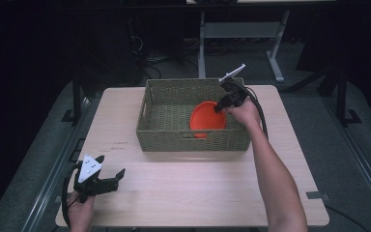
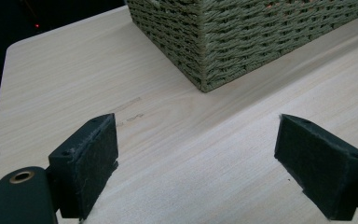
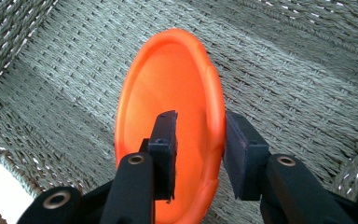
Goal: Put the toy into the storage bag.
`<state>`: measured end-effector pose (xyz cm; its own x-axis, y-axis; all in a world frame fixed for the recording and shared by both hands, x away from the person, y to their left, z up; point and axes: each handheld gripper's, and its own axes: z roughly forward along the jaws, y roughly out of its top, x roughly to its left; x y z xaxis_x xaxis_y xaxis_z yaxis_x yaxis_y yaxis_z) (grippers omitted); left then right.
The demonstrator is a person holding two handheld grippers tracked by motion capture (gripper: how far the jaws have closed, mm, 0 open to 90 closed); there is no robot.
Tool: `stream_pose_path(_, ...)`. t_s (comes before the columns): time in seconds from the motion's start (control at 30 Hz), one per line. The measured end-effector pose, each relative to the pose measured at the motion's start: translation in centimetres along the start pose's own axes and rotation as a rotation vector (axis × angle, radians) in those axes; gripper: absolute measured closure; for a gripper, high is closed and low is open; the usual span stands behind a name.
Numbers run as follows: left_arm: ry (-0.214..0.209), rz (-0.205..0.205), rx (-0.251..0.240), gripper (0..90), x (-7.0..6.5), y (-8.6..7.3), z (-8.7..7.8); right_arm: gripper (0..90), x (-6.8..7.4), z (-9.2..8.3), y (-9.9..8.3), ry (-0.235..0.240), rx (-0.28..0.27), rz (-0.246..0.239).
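Left gripper [image 1: 107, 180]: jaws wide apart, idle over bare tabletop [image 1: 183, 188]. Woven basket [image 1: 166, 137] mid-table. Your right gripper [image 3: 198, 149] straddles the orange plate's [image 3: 168, 84] rim inside the basket, seemingly clamped. Keep the pinch square on the rim; lower it gently, mind the wall.

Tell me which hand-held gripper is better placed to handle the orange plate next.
The right hand-held gripper: its jaws already straddle the orange plate's rim inside the basket. The left hand-held gripper hangs open, far off at the table's near corner.
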<state>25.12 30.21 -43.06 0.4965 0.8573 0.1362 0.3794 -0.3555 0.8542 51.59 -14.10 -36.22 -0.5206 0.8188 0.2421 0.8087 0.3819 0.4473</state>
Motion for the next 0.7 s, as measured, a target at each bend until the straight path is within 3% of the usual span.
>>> stream_pose_path(0.17, 0.004, -0.003, 0.002, 12.8, 0.1, 0.0, -0.1, 58.4, -0.1, 0.5, -0.1, -0.03, 0.028, -0.007)
stream_pose_path(0.53, 0.001, 0.0, 0.005, 12.8, 0.1, 0.0, 0.0, 50.1, -0.4, 0.5, -0.2, -0.043, 0.039, 0.01)
stream_pose_path(0.7, 0.001, 0.005, 0.009, 12.8, 0.1, 0.0, 0.0, 48.5, -0.7, -0.6, -0.4, -0.027, 0.001, 0.027)
